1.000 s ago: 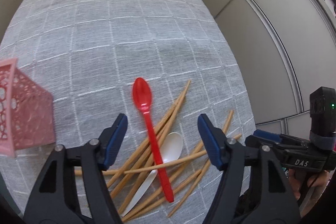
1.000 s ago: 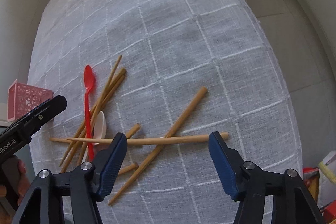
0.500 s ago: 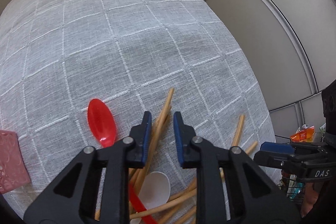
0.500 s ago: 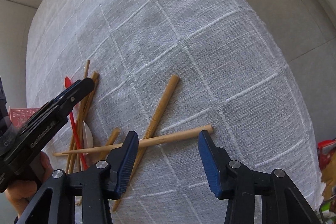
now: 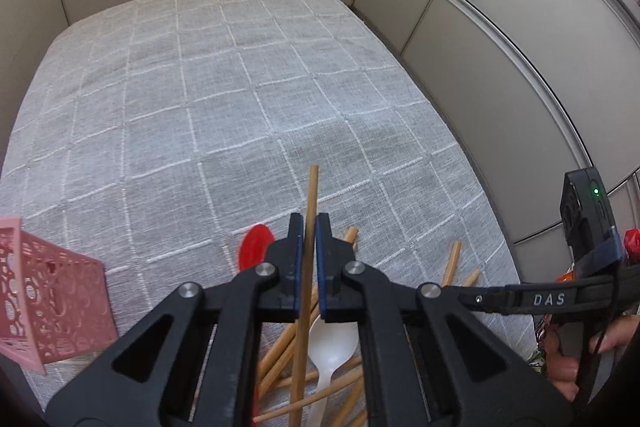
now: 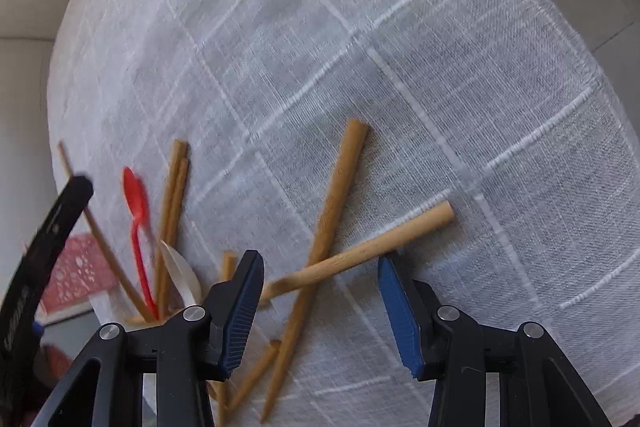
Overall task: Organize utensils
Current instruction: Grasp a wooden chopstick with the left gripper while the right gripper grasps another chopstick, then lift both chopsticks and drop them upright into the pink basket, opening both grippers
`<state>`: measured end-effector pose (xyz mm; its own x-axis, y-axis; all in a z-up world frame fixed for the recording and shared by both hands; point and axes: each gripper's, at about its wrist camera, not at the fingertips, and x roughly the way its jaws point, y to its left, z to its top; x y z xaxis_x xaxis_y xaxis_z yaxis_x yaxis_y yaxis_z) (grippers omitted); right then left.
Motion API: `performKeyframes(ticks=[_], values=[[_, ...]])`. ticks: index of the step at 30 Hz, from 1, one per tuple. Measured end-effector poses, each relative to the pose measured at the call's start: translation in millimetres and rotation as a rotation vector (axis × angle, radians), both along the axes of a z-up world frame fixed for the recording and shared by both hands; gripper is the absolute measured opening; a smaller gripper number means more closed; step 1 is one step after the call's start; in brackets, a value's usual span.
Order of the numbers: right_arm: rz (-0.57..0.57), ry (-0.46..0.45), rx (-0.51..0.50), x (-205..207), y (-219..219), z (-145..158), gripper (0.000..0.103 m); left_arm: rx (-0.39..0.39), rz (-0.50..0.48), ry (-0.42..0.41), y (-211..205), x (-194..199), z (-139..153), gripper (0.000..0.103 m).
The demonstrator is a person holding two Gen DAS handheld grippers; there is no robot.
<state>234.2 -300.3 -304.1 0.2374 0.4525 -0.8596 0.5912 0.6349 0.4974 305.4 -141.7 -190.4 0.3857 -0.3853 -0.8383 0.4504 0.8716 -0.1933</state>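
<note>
My left gripper [image 5: 307,255] is clamped tight on a single chopstick [image 5: 310,211], its blue pads pressed against the shaft on both sides. The stick runs lengthwise through the jaws, its tip poking out ahead of them and its lower part passing back between the black arms. It looks raised clear of the other utensils, though its rear end is hidden, so I cannot say whether that end touches anything.

Below that gripper the rest of the pile [image 5: 288,359] lies on the grey checked tablecloth [image 5: 224,99], close to the table's near edge: several chopsticks crossed over one another, a white spoon [image 5: 332,343] among them and a red spoon [image 5: 256,251] with its bowl just left of my fingers. A pink lattice basket [image 5: 48,299] sits at the table's left edge, well apart from the pile.

My right gripper [image 6: 320,291] stands about half open and holds nothing. It hangs low over two thick chopsticks [image 6: 332,227] that cross each other near the table's near right edge; one of them [image 6: 360,255] lies across the gap between the pads, but neither pad presses on it. From that view the held stick slants up beside the left gripper's black arm.
</note>
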Motion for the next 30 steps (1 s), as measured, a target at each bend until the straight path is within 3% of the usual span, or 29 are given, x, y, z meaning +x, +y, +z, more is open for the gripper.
performKeyframes(ticks=[4, 6, 10, 16, 25, 27, 30], values=[[-0.076, 0.006, 0.001, 4, -3, -3, 0.042, 0.008, 0.016, -0.071, 20, -10, 17, 0.006], [-0.106, 0.007, -0.008, 5, -8, -4, 0.024, 0.011, 0.027, -0.105, 31, -17, 26, 0.006], [-0.164, 0.009, 0.012, 0, -21, -9, 0.011, 0.014, 0.042, -0.160, 49, -28, 41, 0.006], [-0.195, -0.014, 0.024, -11, -39, -9, 0.009, -0.011, 0.073, -0.228, 73, -43, 64, 0.006], [-0.137, -0.167, -0.088, -25, -25, 57, 0.009, -0.068, 0.102, -0.353, 104, -72, 108, 0.006], [-0.115, -0.190, -0.119, -20, -18, 62, 0.009, -0.074, 0.107, -0.379, 109, -77, 115, 0.006], [-0.061, -0.225, -0.086, -6, -12, 61, 0.009, -0.072, 0.103, -0.393, 114, -83, 117, 0.006]])
